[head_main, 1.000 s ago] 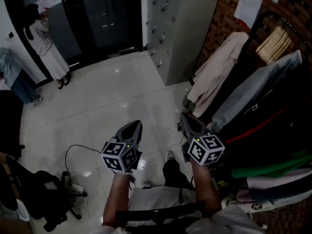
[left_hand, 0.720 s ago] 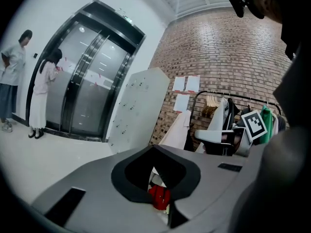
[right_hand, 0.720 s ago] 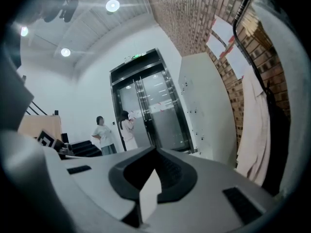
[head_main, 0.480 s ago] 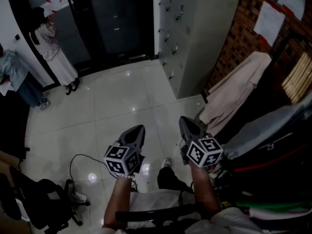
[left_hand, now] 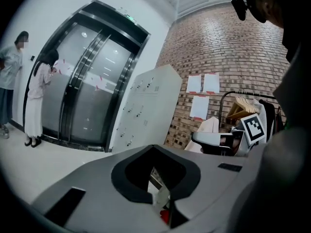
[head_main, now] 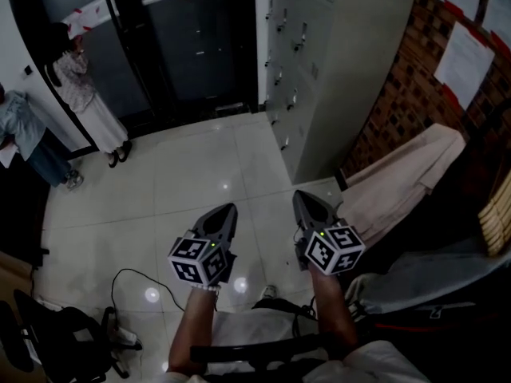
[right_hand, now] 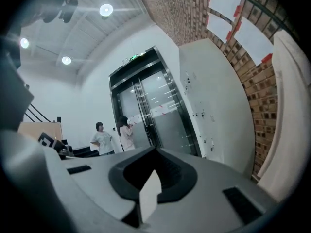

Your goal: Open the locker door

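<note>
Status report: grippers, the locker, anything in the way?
Both shut, empty: left gripper, right gripper. Ahead, locker doors closed, untouched. Right side: coats hang close.

Floor [head_main: 184,174]: pale glossy tiles showing bright light spots, with a thin black cable [head_main: 128,276] looped near a black office chair [head_main: 56,345] at lower left. Walls: red brick wall [head_main: 399,102] on the right, bearing white paper sheets [head_main: 467,58], a beige coat [head_main: 407,183] hanging before it; white wall [right_hand: 63,91] beside dark glass double doors [head_main: 188,38] marked with red tape, where a person in a pale long dress [head_main: 81,90] and a person in a grey top [head_main: 24,138] stand. Ceiling: round lamps [right_hand: 106,10], lit.
</note>
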